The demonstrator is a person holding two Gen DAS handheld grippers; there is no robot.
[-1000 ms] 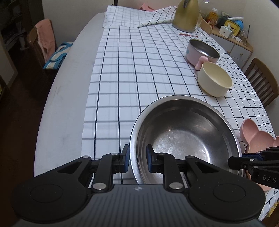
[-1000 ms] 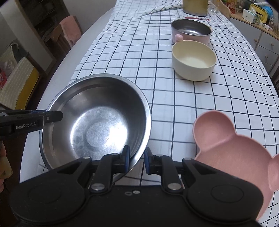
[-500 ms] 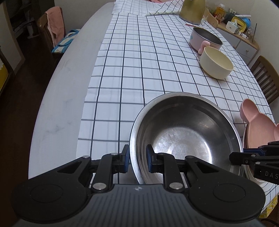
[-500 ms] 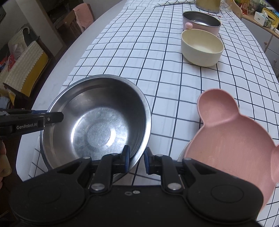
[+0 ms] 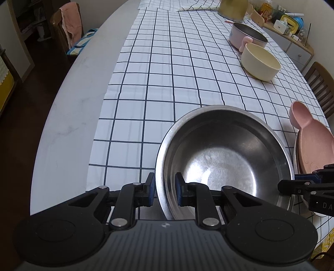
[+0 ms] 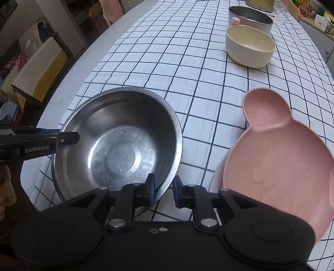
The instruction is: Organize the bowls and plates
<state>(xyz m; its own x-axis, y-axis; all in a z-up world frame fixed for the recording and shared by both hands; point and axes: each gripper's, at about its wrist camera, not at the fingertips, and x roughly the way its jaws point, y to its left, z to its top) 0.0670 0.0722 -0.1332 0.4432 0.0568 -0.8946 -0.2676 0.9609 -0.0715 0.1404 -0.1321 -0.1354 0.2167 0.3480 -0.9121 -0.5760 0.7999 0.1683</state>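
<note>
A large steel bowl [image 5: 225,158] is held over the checked tablecloth near the table's front edge; it also shows in the right wrist view [image 6: 119,143]. My left gripper [image 5: 165,190] is shut on its left rim. My right gripper [image 6: 163,190] is shut on its right rim. A pink bear-shaped plate [image 6: 277,158] lies to the right on a white plate [image 6: 217,177]; the pink plate also shows in the left wrist view [image 5: 313,143]. A cream bowl [image 5: 261,62] and a pink steel-lined bowl [image 5: 248,38] stand farther back on the right.
A gold kettle [image 5: 231,8] stands at the far end of the table. Chairs stand along the left side [image 5: 66,35] and right side [image 5: 321,83]. A sideboard with clutter [image 5: 290,23] is at the back right. Bare tabletop [image 5: 68,108] runs along the left of the cloth.
Both grippers have pulled back and risen with the steel bowl; the far bowls look farther away and the pink plate fills more of the right wrist view.
</note>
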